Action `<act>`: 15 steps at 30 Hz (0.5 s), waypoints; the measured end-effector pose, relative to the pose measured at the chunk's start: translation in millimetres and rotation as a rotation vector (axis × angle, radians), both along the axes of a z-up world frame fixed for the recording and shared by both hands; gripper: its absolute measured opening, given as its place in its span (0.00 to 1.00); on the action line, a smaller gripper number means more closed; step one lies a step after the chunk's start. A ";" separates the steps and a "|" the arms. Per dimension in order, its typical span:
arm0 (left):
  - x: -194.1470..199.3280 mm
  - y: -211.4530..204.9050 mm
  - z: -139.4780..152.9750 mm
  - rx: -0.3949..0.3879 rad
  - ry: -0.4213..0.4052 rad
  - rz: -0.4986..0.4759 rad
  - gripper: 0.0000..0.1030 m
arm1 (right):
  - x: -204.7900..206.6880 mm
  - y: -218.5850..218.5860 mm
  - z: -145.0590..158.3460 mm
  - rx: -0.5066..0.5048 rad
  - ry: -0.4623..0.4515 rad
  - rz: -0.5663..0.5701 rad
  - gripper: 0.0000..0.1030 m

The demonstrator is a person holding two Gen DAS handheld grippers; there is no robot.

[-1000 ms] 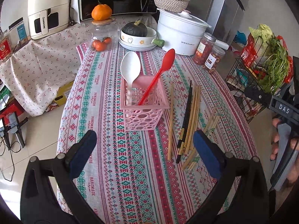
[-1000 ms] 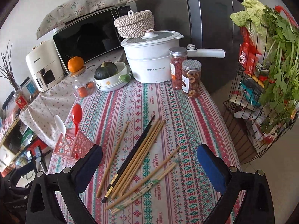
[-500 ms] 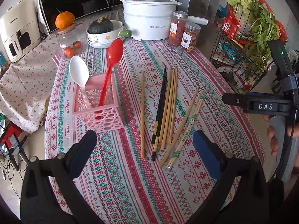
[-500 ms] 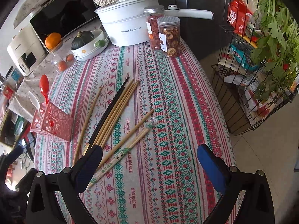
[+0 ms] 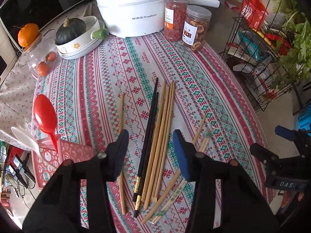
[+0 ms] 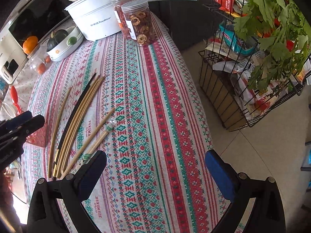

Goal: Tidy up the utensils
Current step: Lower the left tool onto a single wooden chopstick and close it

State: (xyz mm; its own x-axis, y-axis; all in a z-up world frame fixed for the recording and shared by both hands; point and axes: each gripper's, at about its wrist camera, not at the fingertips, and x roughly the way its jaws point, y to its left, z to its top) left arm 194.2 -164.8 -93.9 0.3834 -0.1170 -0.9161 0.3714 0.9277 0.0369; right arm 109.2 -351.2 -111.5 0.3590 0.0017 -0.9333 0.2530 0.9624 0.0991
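Chopsticks (image 5: 161, 136) lie loose in a fan near the front edge of the surface (image 5: 213, 89): a black pair with gilt ends (image 5: 147, 141), a bundle of plain wooden ones beside it, a single wooden stick (image 5: 120, 120) off to the left, and a paper-banded pair (image 5: 175, 196) to the right. The left tongs (image 5: 150, 151) hover directly over the black pair and the wooden bundle, their jaws just drawn partway in but still spread, with the sticks seen between the blue pads and nothing pinched. At the left edge a pink perforated holder (image 5: 58, 161) carries a red spoon (image 5: 45, 116) and a white spoon (image 5: 25, 139). The right tongs (image 6: 155, 174) hang spread wide over bare striped tablecloth, just right of the chopsticks. Farther back stand a white Royalstar pot (image 5: 132, 9), two jars of dried fruit (image 5: 196, 27), and a stacked bowl holding a dark squash (image 5: 71, 30). A wire rack of greens and packets (image 6: 252, 58) stands on the floor beside the surface.
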 end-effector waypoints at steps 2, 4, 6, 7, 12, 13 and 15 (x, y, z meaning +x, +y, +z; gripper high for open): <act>19.3 -7.8 -12.6 0.035 0.026 0.021 0.37 | 2.2 -5.2 0.6 0.004 -0.004 -0.022 0.99; 36.4 -14.1 -27.2 0.088 0.047 0.046 0.30 | 5.8 -7.5 1.9 0.008 -0.013 -0.027 0.99; 51.1 -17.2 -40.1 0.127 0.064 0.072 0.28 | 9.7 -7.8 1.5 0.000 -0.016 -0.022 0.99; 56.6 -16.3 -45.2 0.140 0.073 0.086 0.28 | 11.9 -6.9 0.3 -0.006 -0.013 -0.013 0.99; 72.8 -14.0 -62.2 0.239 0.059 0.144 0.28 | 19.8 -0.8 -4.9 -0.010 -0.006 0.033 0.99; 75.9 -12.9 -64.8 0.249 0.060 0.152 0.28 | 20.9 -0.4 -5.6 -0.008 -0.005 0.035 0.99; 80.8 -9.5 -70.2 0.249 0.080 0.168 0.28 | 23.4 1.7 -7.6 -0.004 -0.001 0.041 0.99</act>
State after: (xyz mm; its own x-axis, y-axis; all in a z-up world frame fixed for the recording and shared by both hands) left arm 275.0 -174.3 -164.1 0.3040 0.1739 -0.9367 0.2242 0.9425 0.2477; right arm 132.5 -349.5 -119.1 0.3595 0.0133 -0.9331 0.2130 0.9723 0.0959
